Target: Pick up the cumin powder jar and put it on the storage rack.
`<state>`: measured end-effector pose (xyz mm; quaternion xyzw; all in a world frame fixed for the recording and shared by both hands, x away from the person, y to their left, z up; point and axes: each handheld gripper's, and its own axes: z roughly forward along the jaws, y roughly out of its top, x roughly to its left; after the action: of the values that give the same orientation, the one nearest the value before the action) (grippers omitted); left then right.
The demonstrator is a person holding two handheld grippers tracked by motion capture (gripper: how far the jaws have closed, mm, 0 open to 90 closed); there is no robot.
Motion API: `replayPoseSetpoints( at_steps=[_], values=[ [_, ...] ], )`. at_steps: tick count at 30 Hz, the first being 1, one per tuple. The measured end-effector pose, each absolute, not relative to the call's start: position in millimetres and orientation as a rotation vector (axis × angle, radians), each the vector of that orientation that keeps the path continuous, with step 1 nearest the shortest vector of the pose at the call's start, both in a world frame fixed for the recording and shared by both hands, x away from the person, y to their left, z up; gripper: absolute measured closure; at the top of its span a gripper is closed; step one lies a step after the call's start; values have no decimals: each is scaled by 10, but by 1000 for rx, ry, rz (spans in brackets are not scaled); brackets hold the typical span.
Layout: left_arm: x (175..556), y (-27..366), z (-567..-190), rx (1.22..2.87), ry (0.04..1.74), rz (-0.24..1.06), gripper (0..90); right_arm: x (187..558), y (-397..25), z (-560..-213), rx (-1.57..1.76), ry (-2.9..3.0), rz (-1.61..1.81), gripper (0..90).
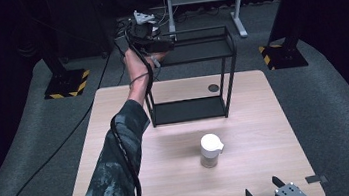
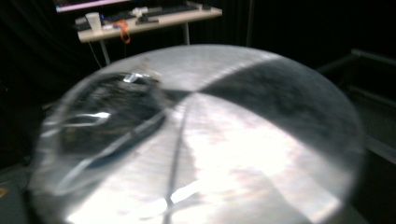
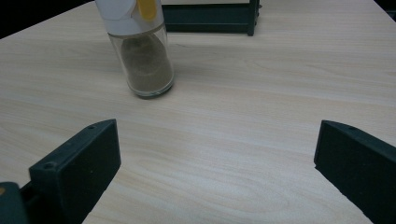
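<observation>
Pale wood worktop [image 1: 116, 135] amid dark floor. From the near left corner, camouflage sleeve [image 1: 113, 171] stretched far forward, left gripper [image 1: 148, 41] raised at the black wire shelf's [image 1: 187, 73] upper left corner; clear round object [image 2: 196, 140] blurred right against its camera, jaw state impossible to tell. Mid-worktop, upright spice jar [image 1: 211, 150], white-capped. Near right edge, right gripper [image 1: 270, 194] spread wide, holding nothing.

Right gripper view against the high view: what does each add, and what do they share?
Right gripper view alone: brown powder inside the jar, a yellow tab on its white cap, and two black jaws spread wide over bare wood. High view alone: the left gripper raised at the black shelf rack's top tier, and a patterned sleeve. Shared: the jar, the wooden table, the rack's base.
</observation>
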<state>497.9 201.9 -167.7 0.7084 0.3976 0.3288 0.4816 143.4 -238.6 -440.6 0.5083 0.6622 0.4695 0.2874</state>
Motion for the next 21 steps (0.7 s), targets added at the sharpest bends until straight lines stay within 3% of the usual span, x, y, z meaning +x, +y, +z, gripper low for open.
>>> replayPoseSetpoints(
  at_steps=[21],
  values=[
    [4484,2267,-1592,1717,832,804,0,1441,-2329,-4402,1354,1774,1224,0]
  ],
)
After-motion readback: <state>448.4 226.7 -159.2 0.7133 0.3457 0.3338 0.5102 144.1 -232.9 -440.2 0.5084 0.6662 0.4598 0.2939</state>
